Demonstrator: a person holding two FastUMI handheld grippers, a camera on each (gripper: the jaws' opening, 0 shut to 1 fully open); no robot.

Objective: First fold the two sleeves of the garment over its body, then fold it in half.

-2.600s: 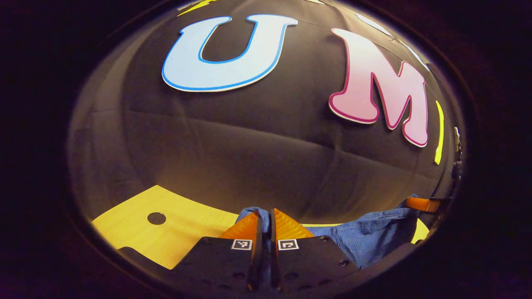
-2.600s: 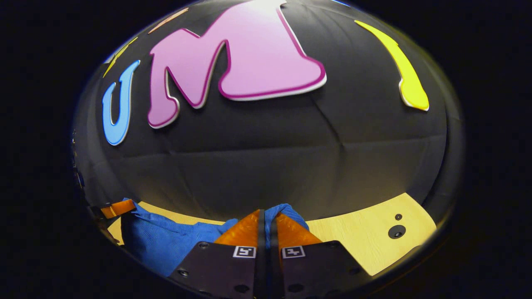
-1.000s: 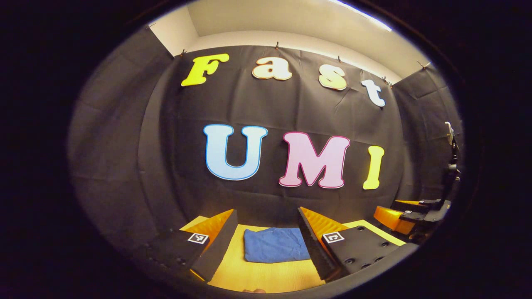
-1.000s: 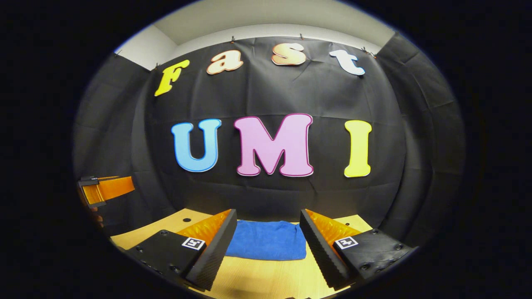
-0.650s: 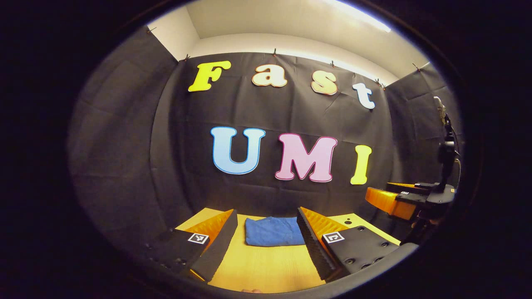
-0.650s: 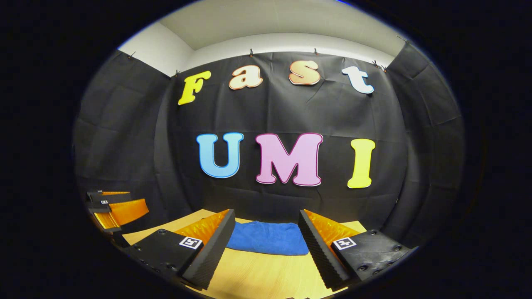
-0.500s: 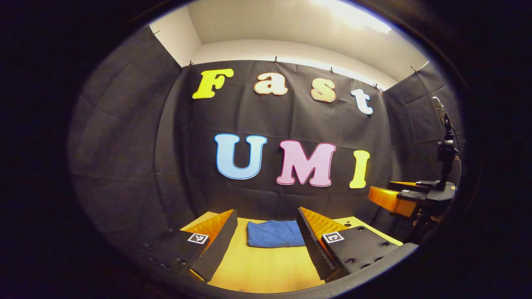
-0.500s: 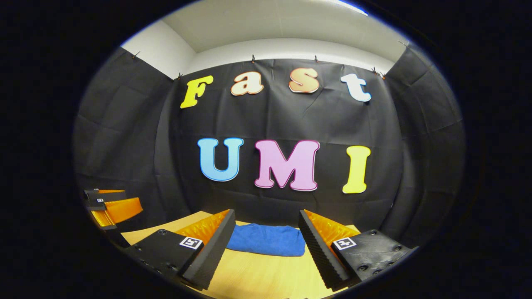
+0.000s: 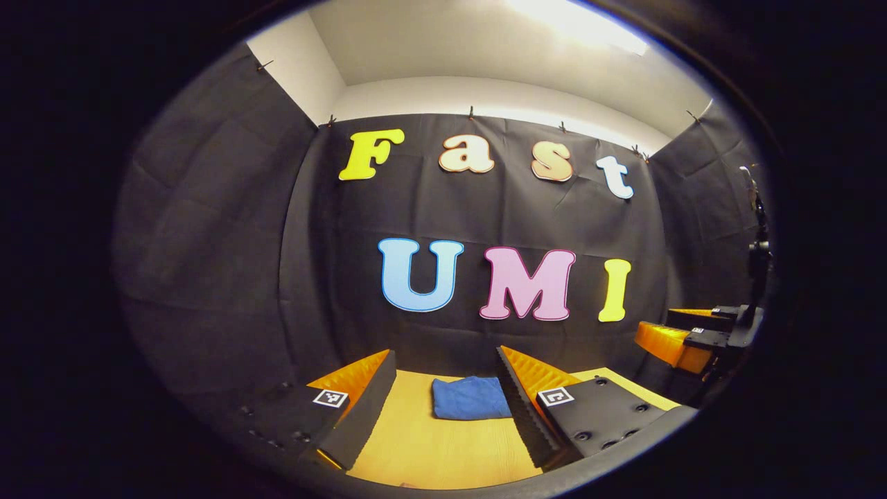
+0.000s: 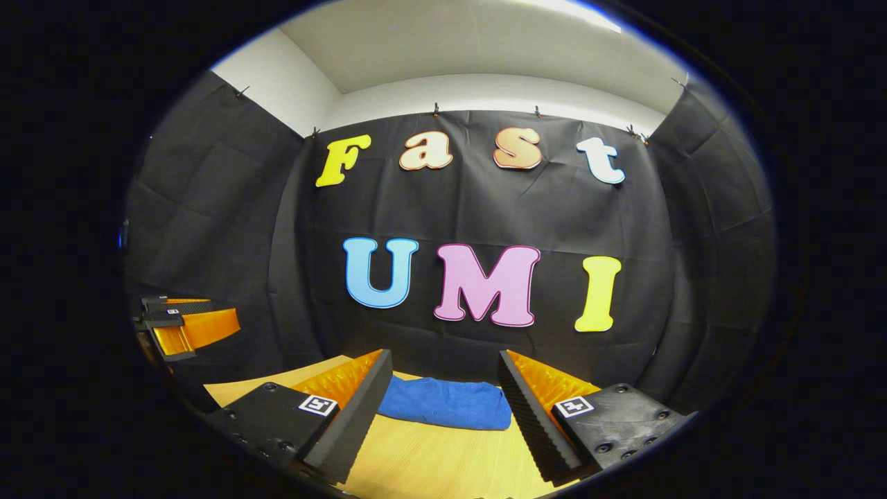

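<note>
The blue garment lies folded into a small flat rectangle at the far end of the wooden table, close to the black cloth wall. My left gripper is open and held well back from it, nothing between its fingers. The right gripper view has the same folded garment between the spread fingers of my right gripper, which is also open and empty. The right gripper also appears at the right edge of the left gripper view, and the left gripper at the left edge of the right gripper view.
The black cloth wall closes off the back and both sides of the booth. A dark stand rises at the far right. Bare wooden tabletop stretches between the garment and both grippers.
Both grippers were shut on the blue garment 2.6 s ago; they have let go, opened and drawn back and up. The garment now lies folded and looks smaller with distance.
</note>
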